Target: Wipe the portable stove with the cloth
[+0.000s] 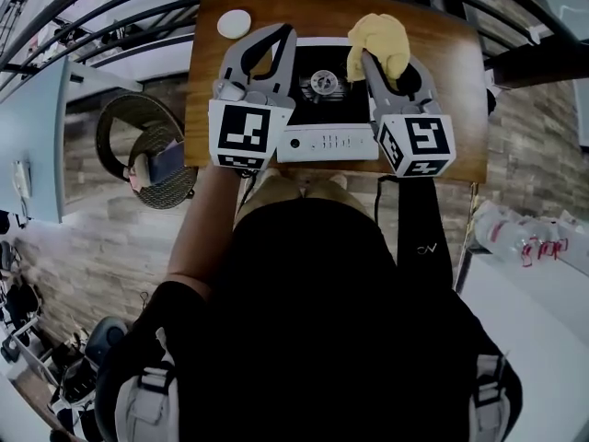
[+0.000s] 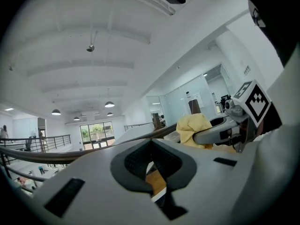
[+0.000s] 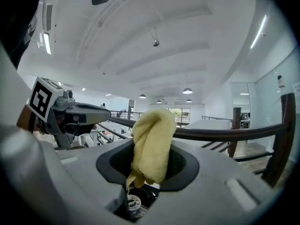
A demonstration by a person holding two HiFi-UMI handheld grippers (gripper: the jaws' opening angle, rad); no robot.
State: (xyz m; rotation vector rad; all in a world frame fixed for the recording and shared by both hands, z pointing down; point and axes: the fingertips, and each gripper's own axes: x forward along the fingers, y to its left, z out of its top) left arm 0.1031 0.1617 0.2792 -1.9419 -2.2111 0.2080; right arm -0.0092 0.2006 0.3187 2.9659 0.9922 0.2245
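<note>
The portable stove is white with a black top and a round burner; it sits mid-table on the wooden table. My right gripper is shut on the yellow cloth, which is bunched above the stove's far right corner. In the right gripper view the cloth hangs between the jaws of my right gripper, with the burner below. My left gripper hovers over the stove's left side, jaws together and holding nothing. The left gripper view shows its jaws and the cloth off to the right.
A small white round disc lies at the table's far left corner. A round wicker seat stands left of the table. A dark railing runs beyond the table's far edge.
</note>
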